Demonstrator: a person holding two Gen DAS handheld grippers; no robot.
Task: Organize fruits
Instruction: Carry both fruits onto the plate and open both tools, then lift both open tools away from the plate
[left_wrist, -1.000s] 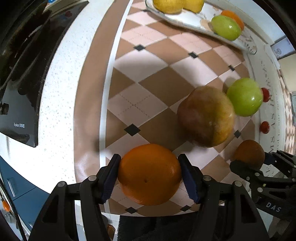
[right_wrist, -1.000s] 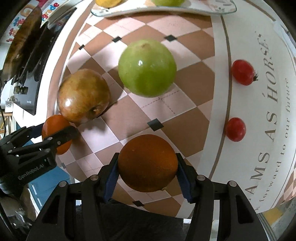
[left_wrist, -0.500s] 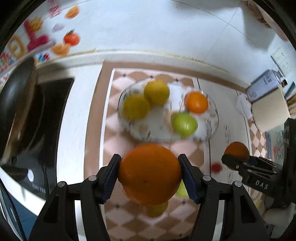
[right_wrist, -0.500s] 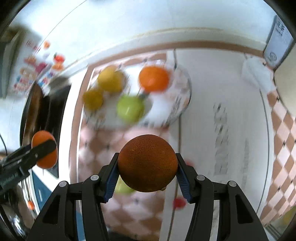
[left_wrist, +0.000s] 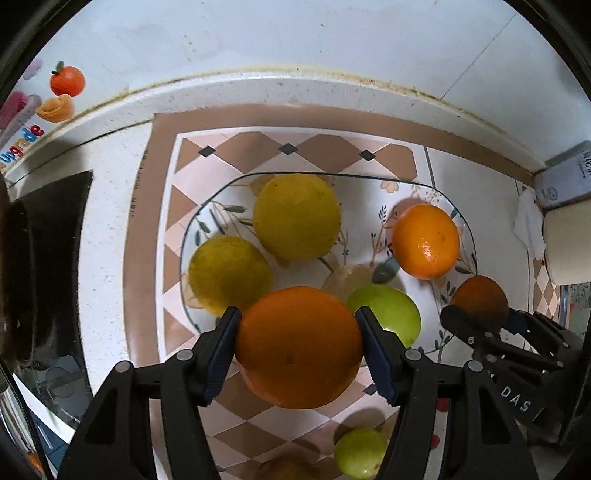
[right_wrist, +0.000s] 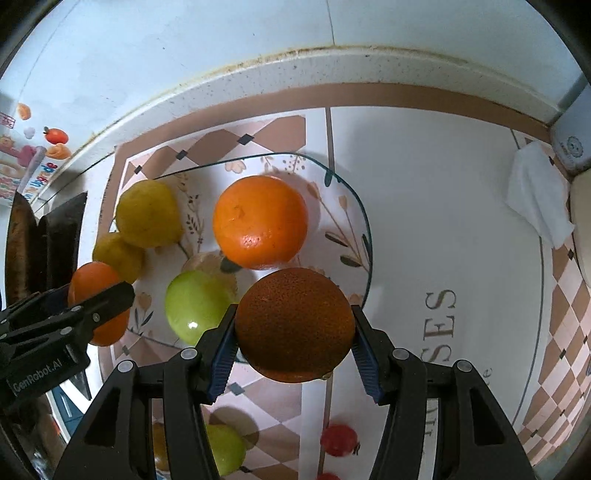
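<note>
I carry two fruits over the floral glass plate (left_wrist: 466, 236): my left gripper (left_wrist: 298, 349) clamps a bright round orange (left_wrist: 298, 347), my right gripper (right_wrist: 291, 328) a darker rough-skinned orange (right_wrist: 293, 325). Next, I judge, comes lowering each into a bare gap before letting go.

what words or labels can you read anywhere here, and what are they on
"DAS": black right gripper, side of its body.
"GenRobot.AI": black left gripper, side of its body.
"SES": brown letters on the white printed mat; the rest is cut off.
"Upgrade": colourful wall sticker, partly cut off.
Label on the grey box: too small to read.
</note>
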